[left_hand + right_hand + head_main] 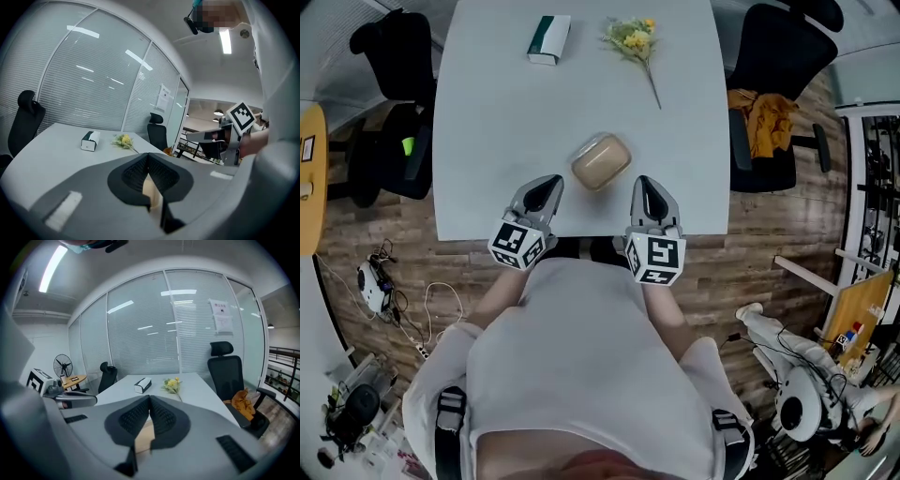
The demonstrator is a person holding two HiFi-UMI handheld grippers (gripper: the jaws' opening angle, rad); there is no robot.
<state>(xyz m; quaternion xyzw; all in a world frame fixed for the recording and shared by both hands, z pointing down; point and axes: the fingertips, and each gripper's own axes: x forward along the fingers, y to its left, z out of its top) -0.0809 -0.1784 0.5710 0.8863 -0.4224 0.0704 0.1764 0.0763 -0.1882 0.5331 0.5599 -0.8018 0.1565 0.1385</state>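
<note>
One broad white tabletop (487, 141), smooth and matte, carries everything here, and you stand at the middle of its near edge. Two black high-backed office chairs sit off its sides, one by the left edge (394, 56) and one by the right edge (773, 56). The right one has a crumpled orange cloth (761, 117) on its seat.

You hold the left gripper (551, 181) and the right gripper (643, 182) low over the near edge, level with each other and angled slightly inward. Each gripper view shows ribbed black pads pressed together at the tips with nothing clamped between them, so both are closed and empty. The tan showing through the slit below the tips is the container lying beyond them.

That rounded tan container with a clear glossy lid (601, 161) rests flat just inside the near edge. It sits between the two gripper tips, near both but touching neither. It looks rigid and slick, with soft corners and no handle, and your symmetric stance seems to frame it from either side.

Along the far edge, well apart from your grippers, lie a green-and-white cardboard tissue box (548, 38) and a thin-stemmed sprig of yellow flowers (633, 39). The sprig's stem trails toward the tabletop's middle.
</note>
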